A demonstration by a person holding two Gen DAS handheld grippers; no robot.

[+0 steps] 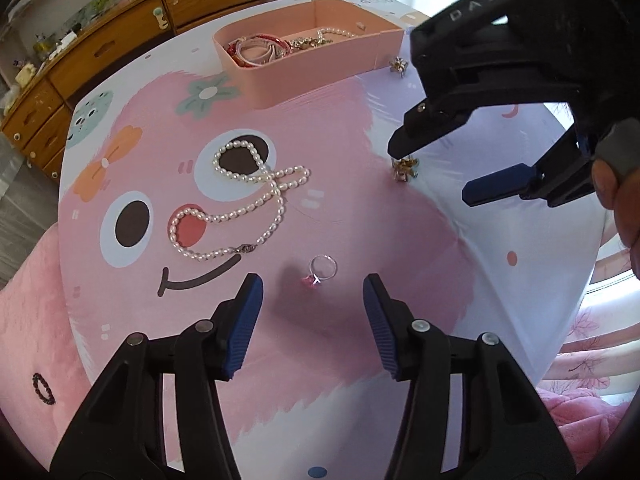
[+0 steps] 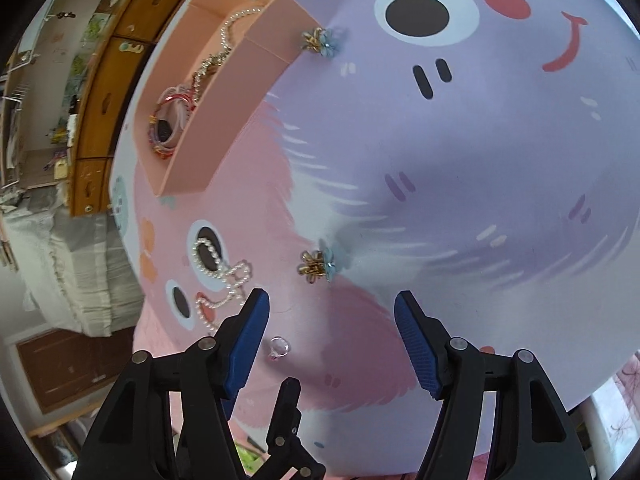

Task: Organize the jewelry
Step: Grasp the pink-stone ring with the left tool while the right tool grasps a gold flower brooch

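Below, left gripper (image 1: 313, 312) agape over ring (image 1: 321, 269), right gripper (image 2: 332, 336) near flower clip (image 2: 319, 265)

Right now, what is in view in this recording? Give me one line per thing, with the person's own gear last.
Table: one, round, covered with pink and lilac cartoon faces.
Tray: one, peach-pink, at the far side of the table, holding red and pink bangles, a gold chain and a pearl strand.
Pearl necklace: one, white, looped loose on the pink face.
Ring: one, silver with a pink stone, just ahead of the left gripper.
Flower earrings: two, gold and blue, one mid-table, one beside the tray.
Wooden drawers: brown, behind the table.
Left gripper: black, blue pads, open, empty.
Right gripper: the same, open, over the mid-table earring.
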